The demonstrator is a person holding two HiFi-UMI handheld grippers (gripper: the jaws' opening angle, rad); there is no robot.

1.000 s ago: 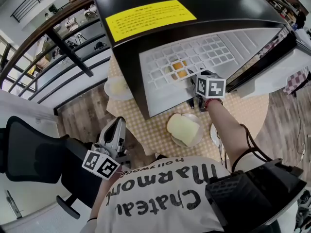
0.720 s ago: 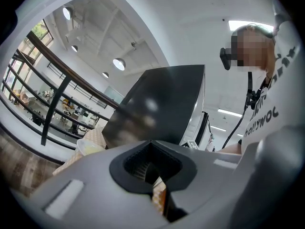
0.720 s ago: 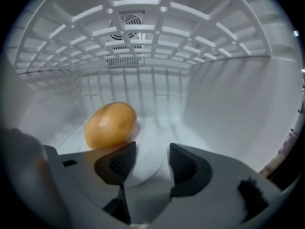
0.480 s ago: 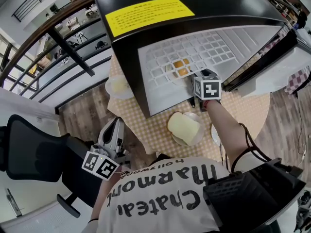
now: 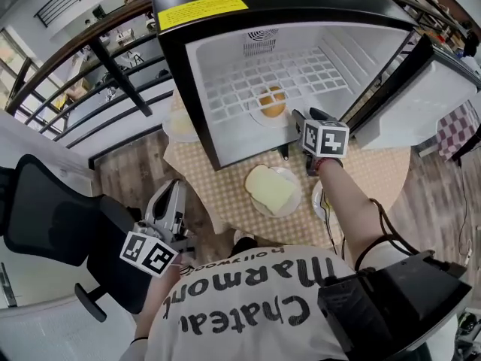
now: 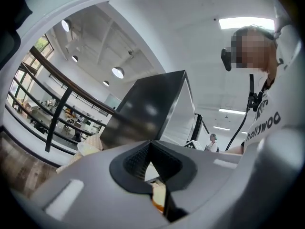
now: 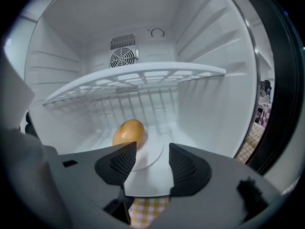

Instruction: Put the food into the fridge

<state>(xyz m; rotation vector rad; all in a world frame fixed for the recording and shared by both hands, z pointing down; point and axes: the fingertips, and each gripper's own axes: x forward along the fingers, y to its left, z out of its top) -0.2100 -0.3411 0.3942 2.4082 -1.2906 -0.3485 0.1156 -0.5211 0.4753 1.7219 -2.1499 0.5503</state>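
Wood-plank floor (image 5: 135,175) at 9 o'clock, black office chair (image 5: 41,216) at 8, dark railing (image 5: 75,50) at 10. Checked-cloth table (image 5: 225,194) centre. Left gripper view: round ceiling lamps (image 6: 117,72) at 11, strip light (image 6: 245,22) at 1, apparently tall windows (image 6: 28,75) at 9.

I saw the checked surface (image 5: 222,195) carrying the fridge (image 5: 179,81), a plate (image 5: 297,195) of bread (image 5: 269,187) before it, a second plate (image 5: 174,129) beside it.

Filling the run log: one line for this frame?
right gripper: open, empty, at fridge mouth | bun: on plate in fridge | left gripper: shut, by chair | bread: on table
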